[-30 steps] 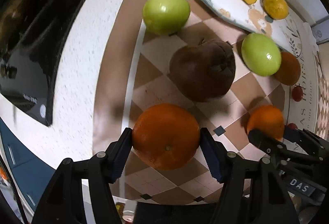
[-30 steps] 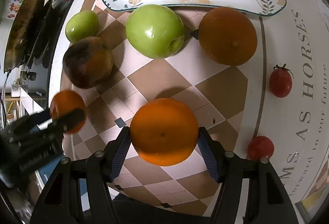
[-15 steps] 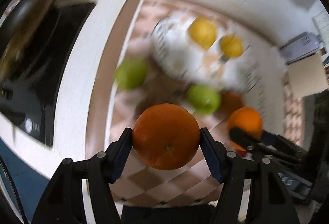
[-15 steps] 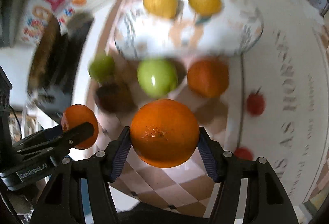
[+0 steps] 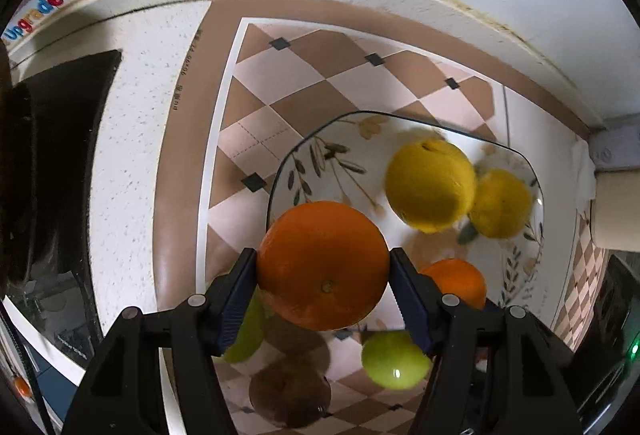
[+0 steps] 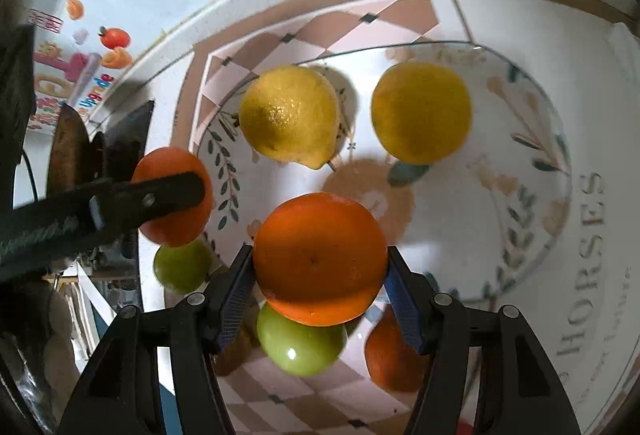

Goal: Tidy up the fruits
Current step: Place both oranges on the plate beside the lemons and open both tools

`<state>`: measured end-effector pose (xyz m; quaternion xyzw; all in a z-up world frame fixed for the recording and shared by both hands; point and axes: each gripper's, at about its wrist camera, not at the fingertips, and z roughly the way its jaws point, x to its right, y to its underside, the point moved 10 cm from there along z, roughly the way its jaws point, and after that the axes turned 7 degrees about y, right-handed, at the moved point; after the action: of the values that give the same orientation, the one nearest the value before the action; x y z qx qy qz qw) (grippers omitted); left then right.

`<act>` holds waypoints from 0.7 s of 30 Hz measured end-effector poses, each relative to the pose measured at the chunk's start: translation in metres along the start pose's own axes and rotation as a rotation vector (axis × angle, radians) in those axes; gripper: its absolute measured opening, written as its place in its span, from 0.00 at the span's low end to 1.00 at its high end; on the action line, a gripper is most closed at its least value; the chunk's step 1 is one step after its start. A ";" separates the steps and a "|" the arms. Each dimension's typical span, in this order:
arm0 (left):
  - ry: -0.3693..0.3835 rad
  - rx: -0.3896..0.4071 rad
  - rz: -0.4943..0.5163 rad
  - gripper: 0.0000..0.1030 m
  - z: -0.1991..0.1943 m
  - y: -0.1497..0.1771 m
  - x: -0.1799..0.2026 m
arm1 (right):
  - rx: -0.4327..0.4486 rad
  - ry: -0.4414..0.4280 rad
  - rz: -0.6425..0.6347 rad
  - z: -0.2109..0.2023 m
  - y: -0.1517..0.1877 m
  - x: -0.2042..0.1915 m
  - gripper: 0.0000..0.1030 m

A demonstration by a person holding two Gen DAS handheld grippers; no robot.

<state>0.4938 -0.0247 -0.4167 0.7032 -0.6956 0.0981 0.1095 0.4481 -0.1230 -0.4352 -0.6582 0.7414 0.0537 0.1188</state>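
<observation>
My left gripper [image 5: 323, 275] is shut on an orange [image 5: 322, 264] and holds it above the near left rim of the patterned plate [image 5: 320, 155]. My right gripper [image 6: 319, 277] is shut on a second orange [image 6: 319, 259], held above the plate's [image 6: 520, 195] near edge. Two lemons [image 6: 290, 117] [image 6: 421, 111] lie on the plate. In the right wrist view the left gripper and its orange [image 6: 172, 209] are at the left.
Below the grippers on the checked mat are two green apples [image 5: 394, 359] [image 5: 245, 335], a dark brown fruit [image 5: 290, 391] and another orange [image 6: 394, 355]. The wall is just behind the plate. A black stove surface [image 5: 60, 155] lies to the left.
Both grippers have lifted their oranges off the mat and carried them forward over the plate's near edge; the loose fruit now lies below and behind them.
</observation>
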 end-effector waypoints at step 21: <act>-0.013 0.062 -0.003 0.85 -0.022 0.018 -0.024 | 0.003 0.142 -0.043 -0.026 -0.005 0.016 0.92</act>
<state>0.4761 0.0047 -0.4020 0.7081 -0.6918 0.1147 0.0834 0.4483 -0.1450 -0.4138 -0.6759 0.7338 0.0033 0.0678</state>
